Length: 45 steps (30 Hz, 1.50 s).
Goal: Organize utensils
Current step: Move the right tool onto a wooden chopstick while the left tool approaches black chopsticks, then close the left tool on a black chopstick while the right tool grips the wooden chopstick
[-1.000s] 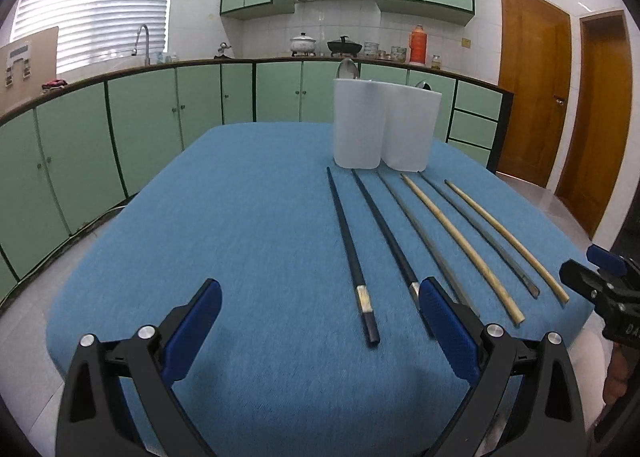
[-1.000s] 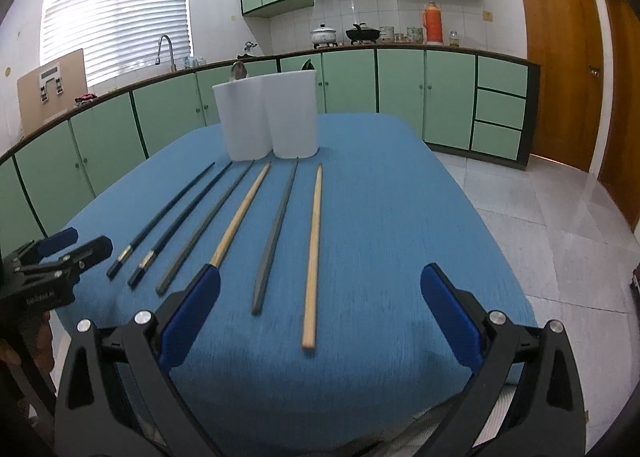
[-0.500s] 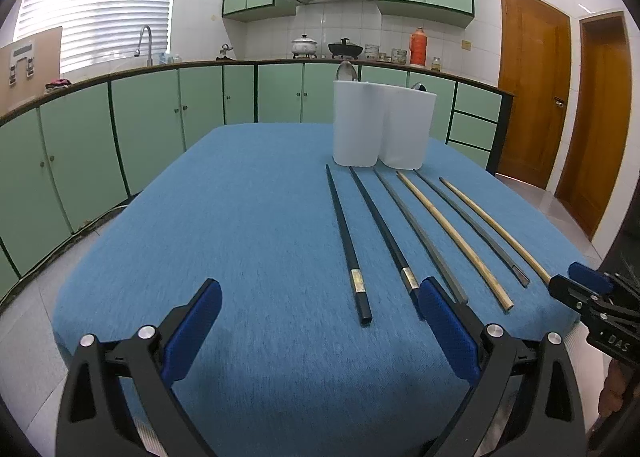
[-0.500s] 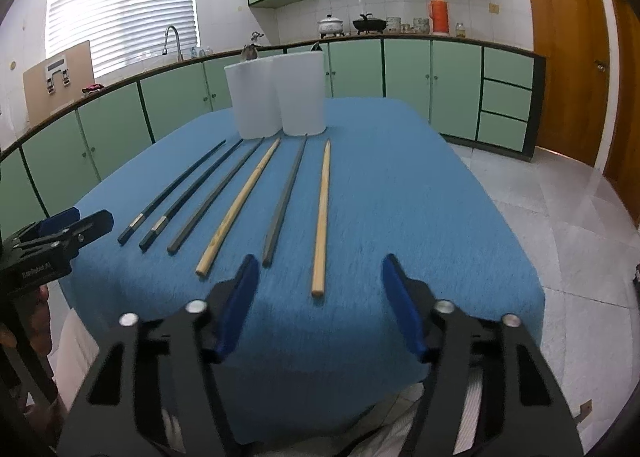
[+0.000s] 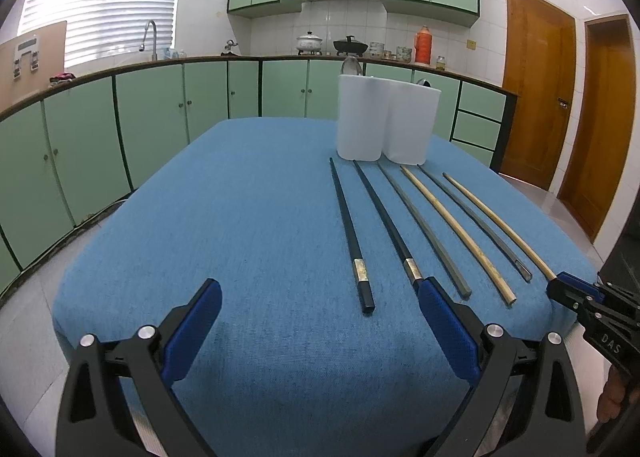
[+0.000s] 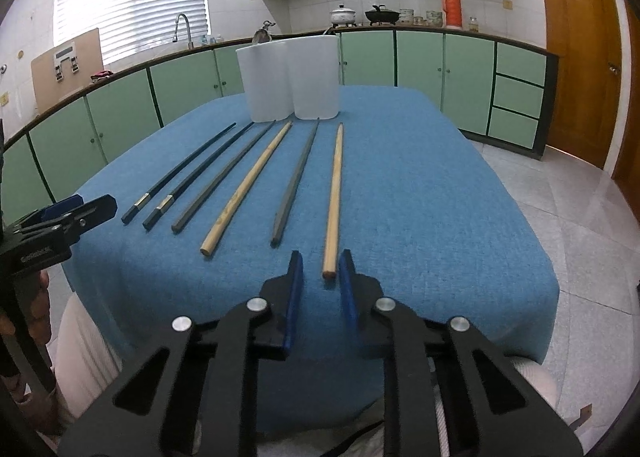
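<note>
Right wrist: tool [image 6: 320, 271] narrower than before.

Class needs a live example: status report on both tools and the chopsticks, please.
Left tool open, holding nothing. Right tool narrowed but open, lined up at near end of rightmost wooden chopstick. Six chopsticks on blue cloth, white holder beyond. Nothing in the way.

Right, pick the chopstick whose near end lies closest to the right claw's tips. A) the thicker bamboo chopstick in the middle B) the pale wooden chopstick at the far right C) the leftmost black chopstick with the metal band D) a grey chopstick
B: in the right wrist view the pale wooden chopstick ends just ahead of the right claw, between its narrowed blue-padded fingers, not yet gripped.
</note>
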Available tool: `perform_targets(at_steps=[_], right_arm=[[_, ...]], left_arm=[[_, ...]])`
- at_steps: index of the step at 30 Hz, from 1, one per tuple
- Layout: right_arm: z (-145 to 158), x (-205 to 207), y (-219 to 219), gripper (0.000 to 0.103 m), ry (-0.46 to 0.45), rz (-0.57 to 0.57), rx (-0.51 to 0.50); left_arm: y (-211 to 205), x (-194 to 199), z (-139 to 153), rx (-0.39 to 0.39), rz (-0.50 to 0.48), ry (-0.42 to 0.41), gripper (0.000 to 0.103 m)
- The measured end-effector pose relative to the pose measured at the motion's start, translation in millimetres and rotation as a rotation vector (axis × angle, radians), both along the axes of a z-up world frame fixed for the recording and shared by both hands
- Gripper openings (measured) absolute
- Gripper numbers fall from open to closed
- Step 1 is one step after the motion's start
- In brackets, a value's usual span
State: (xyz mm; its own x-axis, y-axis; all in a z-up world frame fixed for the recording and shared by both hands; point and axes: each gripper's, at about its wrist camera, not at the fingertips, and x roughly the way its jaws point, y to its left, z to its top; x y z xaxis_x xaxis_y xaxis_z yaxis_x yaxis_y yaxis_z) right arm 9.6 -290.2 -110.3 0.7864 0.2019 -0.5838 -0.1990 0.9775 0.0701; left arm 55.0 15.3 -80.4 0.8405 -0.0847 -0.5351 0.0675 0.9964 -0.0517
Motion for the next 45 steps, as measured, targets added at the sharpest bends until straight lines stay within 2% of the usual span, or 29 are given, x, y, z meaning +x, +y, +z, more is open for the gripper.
perform_targets(at_steps=[7, 12, 19, 27, 31, 35, 40, 45], right_arm=[[-0.3, -0.1, 0.2, 0.013, -0.008, -0.004, -0.016], [-0.7, 0.2, -0.6, 0.013, -0.01, -0.004, -0.017], [-0.7, 1.6, -0.4, 0.013, -0.01, -0.004, -0.012], [-0.6, 2.5, -0.8, 0.013, -0.011, -0.003, -0.01], [-0.6, 2.4, -0.9, 0.013, -0.011, -0.004, -0.007], [-0.3, 2.4, -1.8, 0.012, -0.01, -0.004, -0.007], [-0.3, 2.4, -2.5, 0.012, -0.011, -0.006, -0.002], [0.1, 3.8, -1.3, 0.011, -0.009, -0.013, -0.003]], left_arm=[[-1.4, 6.8, -3.9, 0.004, 0.004, 0.012, 0.094], [-4.4, 10.7, -10.6, 0.017, -0.01, 0.041, 0.074], [-6.5, 12.8, -11.9, 0.032, -0.021, 0.044, 0.061], [-8.4, 10.9, -11.5, 0.024, -0.051, 0.05, 0.035], [-10.8, 10.6, -11.6, 0.017, -0.064, 0.055, 0.032], [-14.8, 12.0, -12.0, 0.015, -0.075, 0.059, 0.025], [-15.3, 13.6, -12.7, 0.01, -0.083, 0.062, 0.008], [-14.1, 12.6, -12.4, 0.01, -0.078, 0.058, 0.007]])
